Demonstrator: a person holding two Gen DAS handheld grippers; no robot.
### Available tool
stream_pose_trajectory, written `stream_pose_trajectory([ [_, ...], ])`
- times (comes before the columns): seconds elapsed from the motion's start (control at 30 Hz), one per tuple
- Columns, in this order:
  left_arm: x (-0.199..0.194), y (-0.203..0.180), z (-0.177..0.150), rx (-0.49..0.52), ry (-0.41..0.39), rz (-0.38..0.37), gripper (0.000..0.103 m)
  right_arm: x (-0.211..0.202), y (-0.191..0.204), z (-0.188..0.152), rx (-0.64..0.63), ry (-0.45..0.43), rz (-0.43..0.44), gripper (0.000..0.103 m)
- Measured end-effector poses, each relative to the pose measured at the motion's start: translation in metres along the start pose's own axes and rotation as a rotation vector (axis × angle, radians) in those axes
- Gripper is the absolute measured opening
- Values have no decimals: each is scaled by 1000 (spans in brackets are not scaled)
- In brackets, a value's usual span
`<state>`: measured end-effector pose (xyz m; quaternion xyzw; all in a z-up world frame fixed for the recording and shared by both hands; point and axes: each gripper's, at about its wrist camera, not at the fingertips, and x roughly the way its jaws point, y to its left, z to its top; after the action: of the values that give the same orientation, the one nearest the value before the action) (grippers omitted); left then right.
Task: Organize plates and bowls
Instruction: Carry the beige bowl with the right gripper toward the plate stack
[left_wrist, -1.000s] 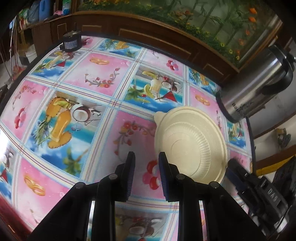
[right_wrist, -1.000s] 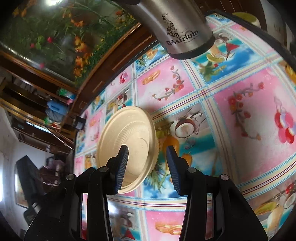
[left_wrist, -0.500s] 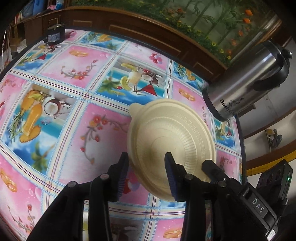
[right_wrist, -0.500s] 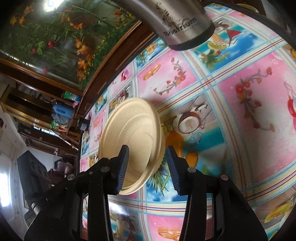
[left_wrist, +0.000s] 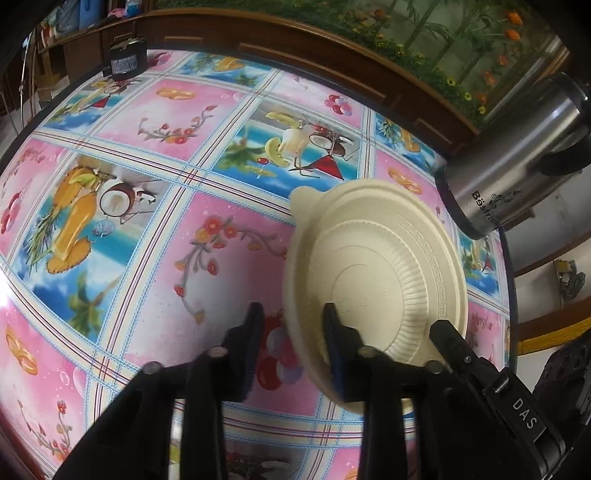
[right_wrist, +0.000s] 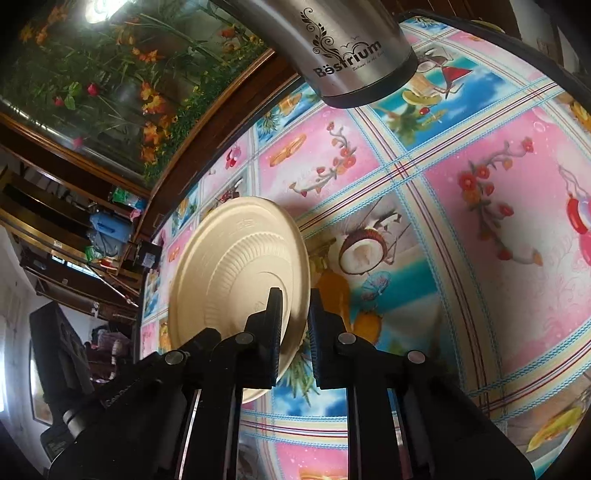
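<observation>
So there's a cream plate (left_wrist: 373, 273) sitting on the bench (left_wrist: 166, 229), which has that loud pink and blue fruit-print cloth. In the left wrist view the plate is at about 3 o'clock from the middle. The left hand-held gripper (left_wrist: 293, 332) has its jaws spread wide on either side of the plate's near rim, one finger inside the dish and one outside, not squeezing it. The right hand-held gripper (right_wrist: 295, 314) looks clamped on the plate (right_wrist: 240, 288) edge, with the rim wedged between the two fingers; the fisheye warps it, so I can't swear both pads touch. A steel kettle (right_wrist: 343, 48) stands at 12 o'clock in the right view, near the plate but apart from it.
</observation>
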<state>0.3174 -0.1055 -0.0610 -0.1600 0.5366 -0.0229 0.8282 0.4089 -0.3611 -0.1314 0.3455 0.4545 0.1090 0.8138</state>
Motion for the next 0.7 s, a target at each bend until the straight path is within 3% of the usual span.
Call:
stream_pose_trajectory([
  [0.07,-1,-3,-1,11,-2,22,14,-1,3,-1,-11,-8,-7,11],
  [0.4,-8,7,-13,29,26,68,14,-1,9,-2,-19,42,-8,9],
  [0.7,-34,38,-42,-4,45,77,16,1,35,-19,-117,169,-48,9],
])
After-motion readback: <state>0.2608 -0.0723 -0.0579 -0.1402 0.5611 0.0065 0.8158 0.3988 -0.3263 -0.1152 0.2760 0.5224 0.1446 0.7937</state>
